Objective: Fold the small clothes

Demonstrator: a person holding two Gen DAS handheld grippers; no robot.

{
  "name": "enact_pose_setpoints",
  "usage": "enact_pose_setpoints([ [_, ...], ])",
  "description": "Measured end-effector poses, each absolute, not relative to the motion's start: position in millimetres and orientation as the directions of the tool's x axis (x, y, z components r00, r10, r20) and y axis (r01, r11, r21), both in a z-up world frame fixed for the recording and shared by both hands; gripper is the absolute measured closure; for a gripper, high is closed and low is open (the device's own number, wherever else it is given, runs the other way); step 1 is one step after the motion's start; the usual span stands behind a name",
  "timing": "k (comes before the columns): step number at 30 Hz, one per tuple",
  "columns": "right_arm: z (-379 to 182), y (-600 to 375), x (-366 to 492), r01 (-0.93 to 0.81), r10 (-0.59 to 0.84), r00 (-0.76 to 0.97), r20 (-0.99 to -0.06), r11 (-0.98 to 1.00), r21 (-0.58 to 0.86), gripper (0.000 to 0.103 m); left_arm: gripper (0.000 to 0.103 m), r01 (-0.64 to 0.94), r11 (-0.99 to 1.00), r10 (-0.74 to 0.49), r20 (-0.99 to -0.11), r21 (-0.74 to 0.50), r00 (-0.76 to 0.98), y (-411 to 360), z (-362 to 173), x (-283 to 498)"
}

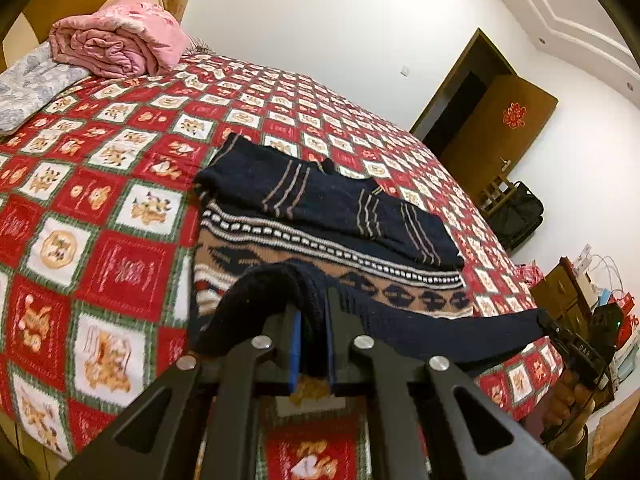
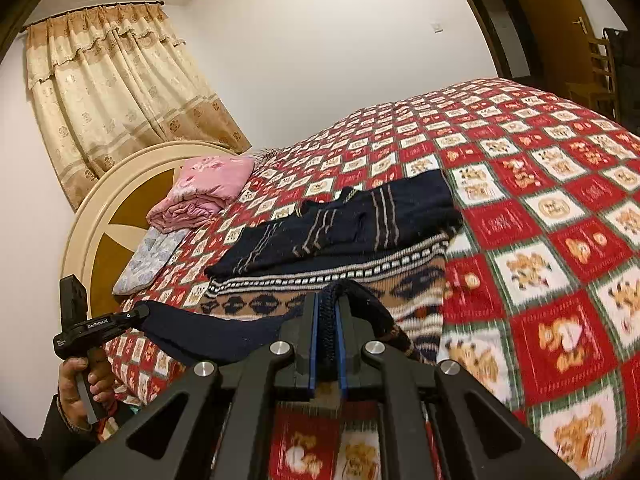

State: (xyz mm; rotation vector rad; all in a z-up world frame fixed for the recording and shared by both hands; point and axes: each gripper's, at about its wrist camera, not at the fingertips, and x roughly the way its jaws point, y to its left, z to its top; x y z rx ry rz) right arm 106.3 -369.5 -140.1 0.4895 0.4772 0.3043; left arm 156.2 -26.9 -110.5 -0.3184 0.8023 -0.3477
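A patterned knit sweater (image 1: pixel 320 248) (image 2: pixel 360 276), navy with tan and white bands, lies on the bed with both navy striped sleeves (image 1: pixel 328 196) (image 2: pixel 352 220) folded across its back. Its dark ribbed hem (image 1: pixel 420 328) (image 2: pixel 208 332) is lifted off the bed and stretched between the two grippers. My left gripper (image 1: pixel 314 308) is shut on one hem corner; the same gripper (image 2: pixel 142 312) shows at the left of the right wrist view, in a person's hand (image 2: pixel 86 384). My right gripper (image 2: pixel 328 308) is shut on the other corner and appears far right in the left wrist view (image 1: pixel 546 320).
The bed carries a red, white and green checked cover (image 1: pixel 120 208) (image 2: pixel 560 240). A folded pink quilt (image 1: pixel 120 40) (image 2: pixel 204 192) and a pale floral pillow (image 1: pixel 28 80) lie by the round headboard (image 2: pixel 100 216). A brown door (image 1: pixel 496 136), a black bag (image 1: pixel 520 208) and cluttered furniture (image 1: pixel 568 292) stand beyond the bed.
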Motion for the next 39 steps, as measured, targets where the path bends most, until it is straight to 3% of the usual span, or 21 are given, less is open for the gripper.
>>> enact_pose_setpoints([
  [23,-126,-377,237,-0.131,0.382,0.830,-0.406,0.841,0.524,0.096,0.093,0.129,0.883,-0.431,-0.672,-0.451,0.603,-34,-107,270],
  [39,-148,-385,345,-0.080,0.375,0.790,-0.485,0.848,0.524,0.096,0.093,0.078,0.890,-0.411,-0.717,-0.449,0.563,-44,-128,361],
])
